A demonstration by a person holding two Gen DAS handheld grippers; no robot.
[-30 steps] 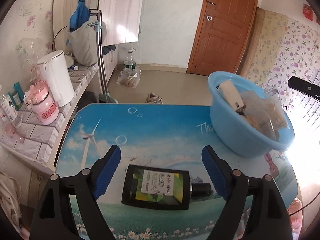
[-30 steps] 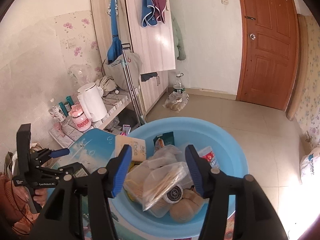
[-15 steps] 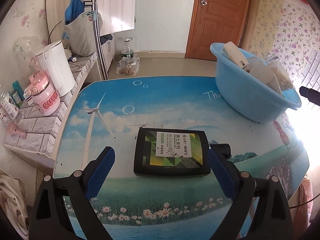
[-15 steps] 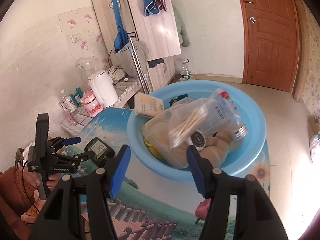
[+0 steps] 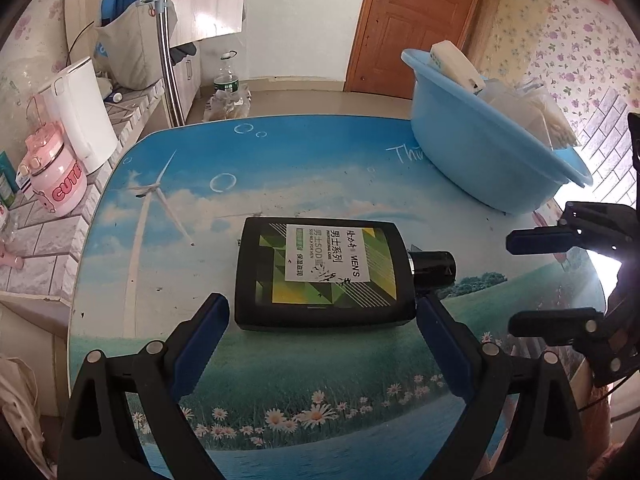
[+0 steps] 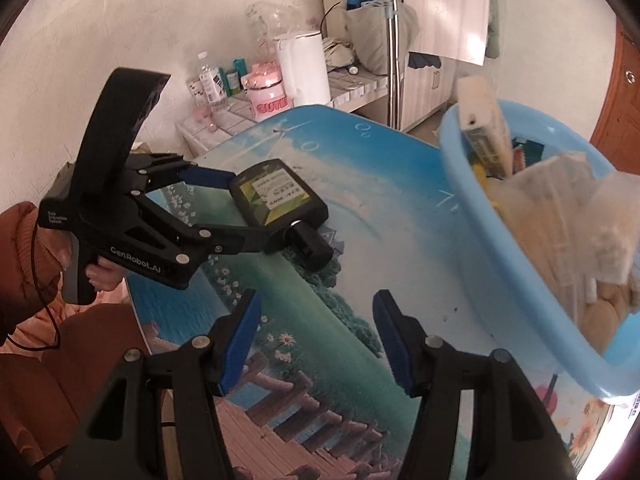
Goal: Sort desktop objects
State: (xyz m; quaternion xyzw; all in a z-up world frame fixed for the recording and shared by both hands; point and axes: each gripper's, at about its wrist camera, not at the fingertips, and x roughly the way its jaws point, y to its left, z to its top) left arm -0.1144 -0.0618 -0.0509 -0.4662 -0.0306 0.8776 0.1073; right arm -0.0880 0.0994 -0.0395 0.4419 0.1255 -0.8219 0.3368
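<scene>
Left claw (image 5: pixel 322 312) near the lower frame, blue pads spread wide and empty, straddling the near edge of a flat black bottle (image 5: pixel 324 274). Bottle lying label-up on the tabletop (image 5: pixel 280 160), just ahead of the pads, body between them but not touched; black cap (image 5: pixel 434 266) pointing toward the right pad.

Judged best: sink lower so both pads flank the bottle's short sides, below the label face, then close evenly. Right pad close to the shoulder by the cap; better kept on the flat body than on the neck, or the bottle may pivot and slip.

Right claw (image 6: pixel 316 328) off to the right, pads apart, empty, hovering above bare tabletop.

Farther ahead and right, blue basin (image 5: pixel 480 152), already holding bags and a box; likely destination, though uncertain.
</scene>
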